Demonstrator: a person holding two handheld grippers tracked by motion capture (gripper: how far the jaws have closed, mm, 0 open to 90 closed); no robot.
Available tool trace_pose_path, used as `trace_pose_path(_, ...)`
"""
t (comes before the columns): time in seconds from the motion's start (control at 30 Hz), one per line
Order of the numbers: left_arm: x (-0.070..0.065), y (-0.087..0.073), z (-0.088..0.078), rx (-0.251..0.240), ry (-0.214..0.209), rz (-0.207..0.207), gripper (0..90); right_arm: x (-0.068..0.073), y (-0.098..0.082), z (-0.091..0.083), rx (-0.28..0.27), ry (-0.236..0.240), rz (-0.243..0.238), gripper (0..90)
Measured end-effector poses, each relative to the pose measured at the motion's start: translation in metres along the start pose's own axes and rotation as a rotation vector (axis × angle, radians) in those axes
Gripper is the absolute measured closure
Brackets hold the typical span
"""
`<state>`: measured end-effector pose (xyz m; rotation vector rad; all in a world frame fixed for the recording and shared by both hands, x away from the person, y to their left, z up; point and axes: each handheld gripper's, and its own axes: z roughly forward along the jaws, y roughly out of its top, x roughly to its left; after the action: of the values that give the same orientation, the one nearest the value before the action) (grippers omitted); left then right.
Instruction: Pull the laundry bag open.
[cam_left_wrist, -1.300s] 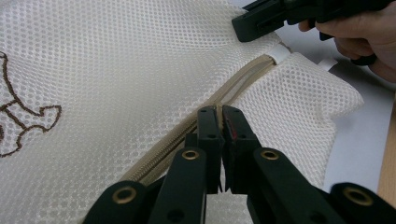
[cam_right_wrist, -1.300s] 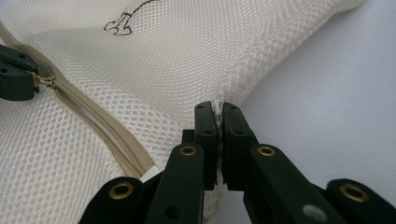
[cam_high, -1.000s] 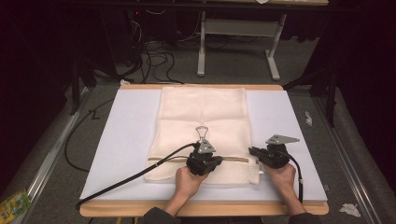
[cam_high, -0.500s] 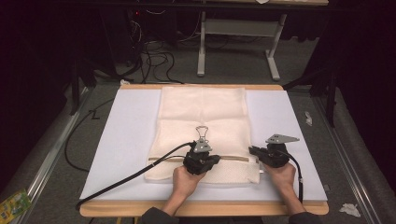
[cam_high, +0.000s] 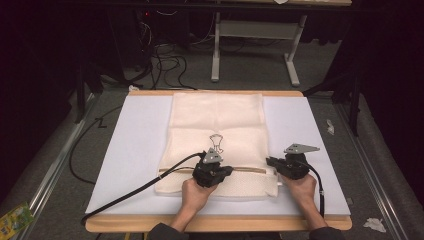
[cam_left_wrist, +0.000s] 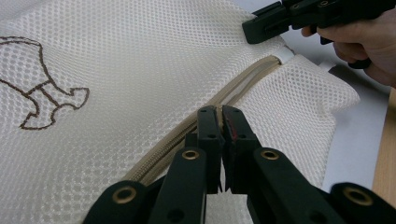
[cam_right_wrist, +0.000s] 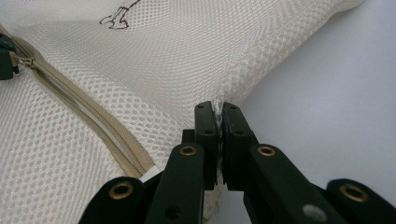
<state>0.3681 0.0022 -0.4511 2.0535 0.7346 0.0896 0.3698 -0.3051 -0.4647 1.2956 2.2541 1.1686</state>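
A cream mesh laundry bag (cam_high: 217, 117) lies flat on the white mat, with a brown outline motif (cam_high: 216, 141) stitched on it. A beige zip (cam_high: 250, 170) runs across the bag's near end. My left gripper (cam_high: 226, 170) (cam_left_wrist: 219, 116) is shut on the zip about halfway along, where the zip pull (cam_right_wrist: 21, 60) sits against its jaw. My right gripper (cam_high: 270, 161) (cam_right_wrist: 218, 112) is shut on the mesh edge at the bag's right side, close to the zip's end. It also appears at the top right of the left gripper view (cam_left_wrist: 256, 29). A hand holds each gripper.
The white mat (cam_high: 135, 150) covers most of the wooden table (cam_high: 200, 226). The left gripper's black cable (cam_high: 130, 192) trails off the mat to the front left. Cables and a metal stand (cam_high: 252, 45) are on the floor beyond, with scraps of paper (cam_high: 330, 126) at the right.
The left gripper has edged slightly to the left along the zip. The right gripper has kept still.
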Motion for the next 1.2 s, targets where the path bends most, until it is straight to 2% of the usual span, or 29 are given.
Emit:
trace_pose_path(0.67,0.000,0.000,-0.006,-0.004,-0.008,0.007,86.8,0.001,0.000,-0.001,-0.011,0.008,0.003,87.4)
trace_pose_path(0.73,0.000,0.000,-0.007,-0.003,0.001,0.016,86.8,0.001,0.000,-0.001,-0.006,0.003,-0.005,87.4)
trace_pose_path(0.93,0.005,-0.001,-0.016,-0.017,0.009,0.005,86.8,-0.001,0.001,-0.001,-0.009,0.002,-0.005,87.5)
trace_pose_path(1.2,0.006,-0.003,-0.018,-0.023,0.005,-0.003,86.8,0.001,0.000,-0.002,-0.022,-0.003,-0.011,87.5)
